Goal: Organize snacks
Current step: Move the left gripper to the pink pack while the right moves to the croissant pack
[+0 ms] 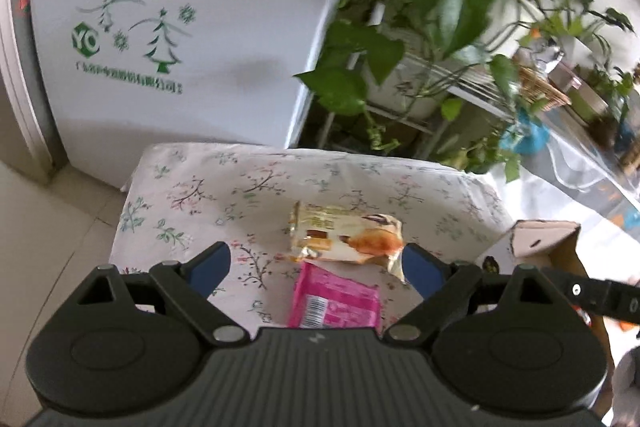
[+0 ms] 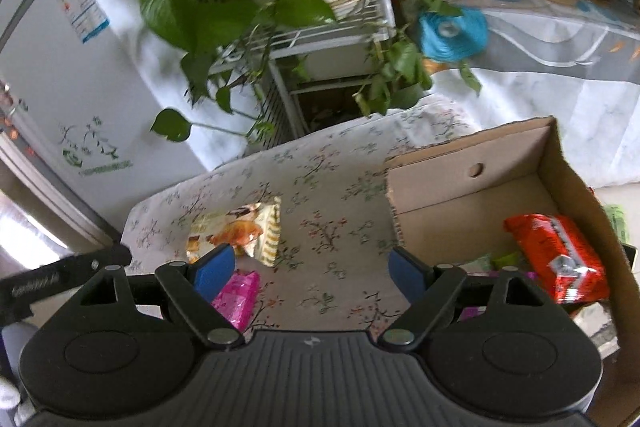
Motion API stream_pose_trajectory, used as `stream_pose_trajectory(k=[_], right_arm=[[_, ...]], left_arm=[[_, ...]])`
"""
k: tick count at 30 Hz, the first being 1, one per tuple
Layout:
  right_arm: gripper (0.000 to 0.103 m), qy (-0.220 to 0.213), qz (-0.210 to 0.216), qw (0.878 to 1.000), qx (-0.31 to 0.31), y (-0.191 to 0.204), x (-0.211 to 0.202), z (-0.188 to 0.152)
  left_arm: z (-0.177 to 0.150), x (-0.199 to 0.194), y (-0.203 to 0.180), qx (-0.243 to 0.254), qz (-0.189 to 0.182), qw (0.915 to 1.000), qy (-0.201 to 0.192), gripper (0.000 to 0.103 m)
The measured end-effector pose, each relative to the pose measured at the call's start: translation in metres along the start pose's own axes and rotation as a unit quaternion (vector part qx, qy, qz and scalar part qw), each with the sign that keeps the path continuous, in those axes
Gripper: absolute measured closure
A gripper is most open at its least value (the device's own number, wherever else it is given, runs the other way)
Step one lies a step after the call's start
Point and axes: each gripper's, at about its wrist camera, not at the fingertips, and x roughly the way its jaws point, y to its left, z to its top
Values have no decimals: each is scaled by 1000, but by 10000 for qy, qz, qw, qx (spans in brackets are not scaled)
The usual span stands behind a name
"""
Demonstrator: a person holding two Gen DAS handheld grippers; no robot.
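The left hand-held gripper is hovering spread and empty over a cream pastry packet and a pink packet lying on the floral-clothed bench, beneath a white freezer carrying a green "YC" logo. Only the right hand-held gripper, also spread, is showing the cardboard box holding a red packet.
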Motion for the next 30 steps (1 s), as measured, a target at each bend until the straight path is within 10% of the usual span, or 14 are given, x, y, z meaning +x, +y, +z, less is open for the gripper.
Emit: stream_pose_trajectory(k=[30], right_arm=[[15,184,411,9987,-254,47,96,18]], left_arm=[[-55,90,-10,968,265,9929,643,22]])
